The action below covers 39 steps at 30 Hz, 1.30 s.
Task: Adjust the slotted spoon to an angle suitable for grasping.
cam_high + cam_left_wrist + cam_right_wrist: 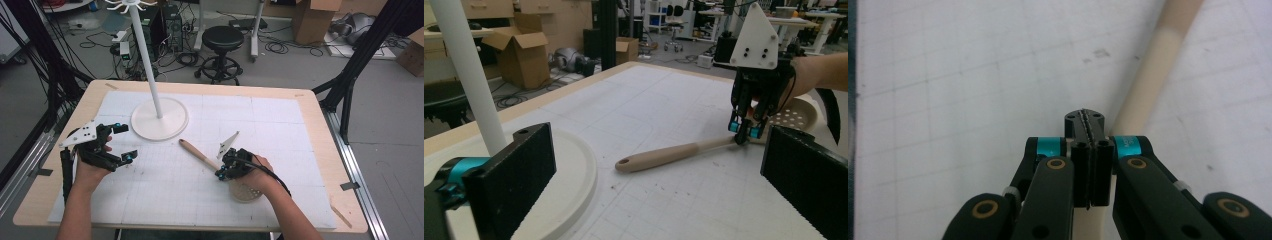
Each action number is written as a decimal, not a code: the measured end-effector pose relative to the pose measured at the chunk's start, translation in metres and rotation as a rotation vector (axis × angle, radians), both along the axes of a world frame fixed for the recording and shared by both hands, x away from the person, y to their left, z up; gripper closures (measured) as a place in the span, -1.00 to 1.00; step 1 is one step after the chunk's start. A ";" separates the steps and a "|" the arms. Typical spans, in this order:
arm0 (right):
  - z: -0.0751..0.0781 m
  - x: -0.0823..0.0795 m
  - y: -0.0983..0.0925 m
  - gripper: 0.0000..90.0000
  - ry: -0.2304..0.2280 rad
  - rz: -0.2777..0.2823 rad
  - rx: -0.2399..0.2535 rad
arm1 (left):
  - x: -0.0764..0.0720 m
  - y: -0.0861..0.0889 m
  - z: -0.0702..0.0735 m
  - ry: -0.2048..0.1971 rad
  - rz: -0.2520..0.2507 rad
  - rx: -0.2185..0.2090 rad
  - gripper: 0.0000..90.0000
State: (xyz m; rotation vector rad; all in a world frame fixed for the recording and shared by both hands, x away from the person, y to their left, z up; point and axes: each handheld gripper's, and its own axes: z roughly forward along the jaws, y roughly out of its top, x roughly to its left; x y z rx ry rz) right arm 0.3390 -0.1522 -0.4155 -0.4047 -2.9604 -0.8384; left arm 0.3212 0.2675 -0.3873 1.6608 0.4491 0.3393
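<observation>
- High view: the right gripper (223, 171) sits at about five o'clock on the table (320, 145), its jaws down on the neck of a beige skimmer spoon (197, 154). The spoon's handle points toward eleven o'clock and the white stand (159, 119), and its perforated bowl lies under the hand.
- Left gripper view: the left gripper (654, 175) waits at nine o'clock, jaws spread wide and empty, probably keeping clear.
- Right gripper view: the jaws look pressed together over the pale shaft; I cannot tell whether they pinch it.
</observation>
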 end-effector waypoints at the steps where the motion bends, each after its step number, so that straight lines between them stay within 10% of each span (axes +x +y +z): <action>1: 0.001 0.001 -0.002 1.00 -0.002 -0.008 -0.007 | 0.000 0.000 0.000 -0.001 -0.002 0.002 -0.96; 21: 0.012 0.011 -0.026 1.00 -0.033 -0.104 0.061 | 0.001 -0.001 -0.001 0.001 -0.002 -0.002 -0.96; 39: 0.033 0.048 0.013 1.00 -0.098 -0.262 0.181 | 0.002 -0.002 0.001 -0.005 -0.007 -0.004 -0.96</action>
